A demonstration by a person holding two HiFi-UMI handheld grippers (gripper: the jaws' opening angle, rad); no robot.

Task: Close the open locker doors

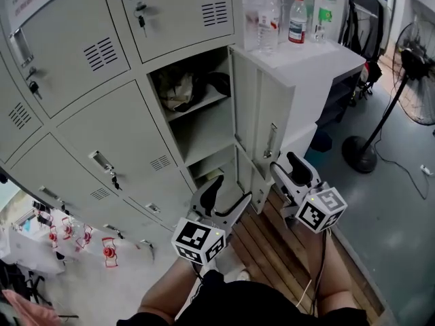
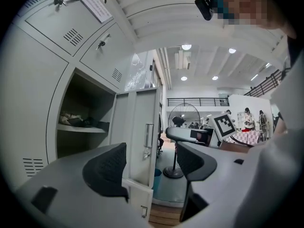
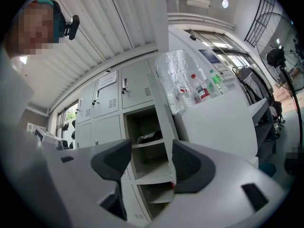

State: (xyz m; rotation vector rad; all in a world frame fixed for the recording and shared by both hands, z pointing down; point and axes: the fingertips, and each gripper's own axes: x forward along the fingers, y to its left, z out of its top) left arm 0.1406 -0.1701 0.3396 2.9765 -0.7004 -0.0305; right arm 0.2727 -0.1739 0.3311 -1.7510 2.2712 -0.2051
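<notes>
Locker bank: grey steel lockers (image 1: 88, 128) fill the left of the head view. Most doors are shut, and keys (image 1: 142, 23) hang in some locks.
Open doors: two doors stand swung out at the bank's right edge. The upper door (image 1: 262, 114) carries a vertical handle (image 1: 270, 141), and the lower door (image 1: 246, 180) stands just beneath it.
Upper compartment: it is open, with a shelf (image 1: 197, 104) bearing a dark bundle (image 1: 183, 87) against the back wall.
Lower compartment: open (image 1: 212, 170); what it holds cannot be made out.
Left gripper: it (image 1: 223, 199) is held low in front of the lower compartment, near the bank's bottom edge. Its jaws are apart with nothing between them — through the gap its own view shows the outer face and handle of the upper door.
Right gripper: it (image 1: 289, 172) sits just beside the free edge of the open doors, below the handle. Its jaws are apart. In its own view the door's thin edge (image 3: 164, 122) runs down between them, close against the right-hand pad (image 3: 187, 167). Whether that pad touches the door cannot be told, and the other pad stands clear.
White cabinet: it (image 1: 319, 66) stands right behind the open doors, with bottles (image 1: 297, 19) on top.
Fan: a pedestal fan (image 1: 414, 80) stands well apart at the right.
Floor: wooden slats (image 1: 272, 243) lie under both grippers.
</notes>
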